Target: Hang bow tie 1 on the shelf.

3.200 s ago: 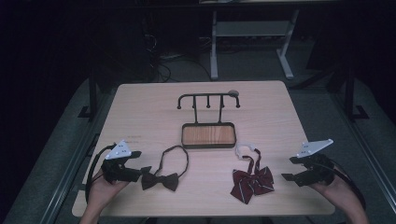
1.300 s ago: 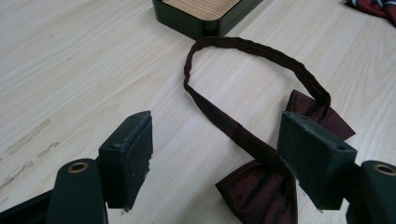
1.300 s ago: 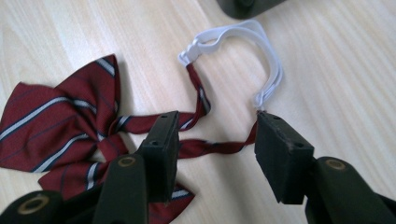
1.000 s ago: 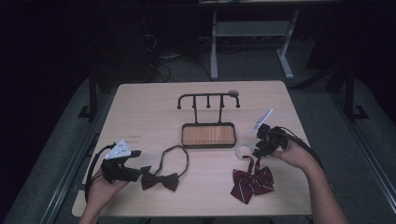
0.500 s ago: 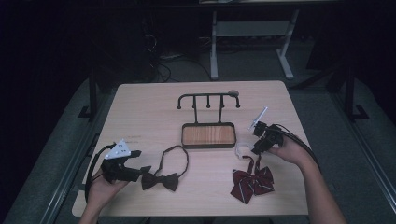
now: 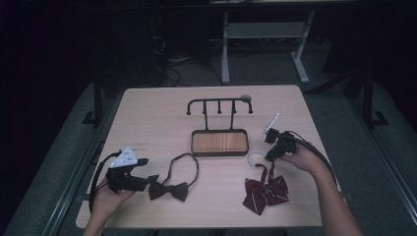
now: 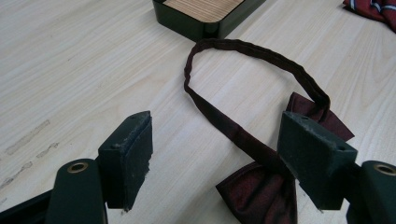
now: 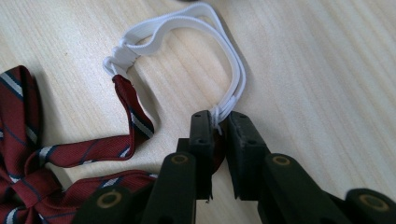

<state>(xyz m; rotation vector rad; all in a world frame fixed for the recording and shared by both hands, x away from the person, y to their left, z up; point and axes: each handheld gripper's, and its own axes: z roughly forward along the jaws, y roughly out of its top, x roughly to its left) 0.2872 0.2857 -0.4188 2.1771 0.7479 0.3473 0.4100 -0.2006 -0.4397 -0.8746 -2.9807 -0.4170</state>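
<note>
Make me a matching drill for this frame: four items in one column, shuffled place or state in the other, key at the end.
Items:
1. left gripper
2. right gripper
3. dark bow tie
4. hook stand

Places or states:
A. at the table's middle, wood-panelled base, hooks bare
B. jaws have just been closing, now pinched on the white elastic loop of the striped red bow tie
C. flat on the table, strap looped toward the stand
D. jaws wide open, pads touching nothing

Pairs: 1-D, 2-B, 3-C, 4-A
</note>
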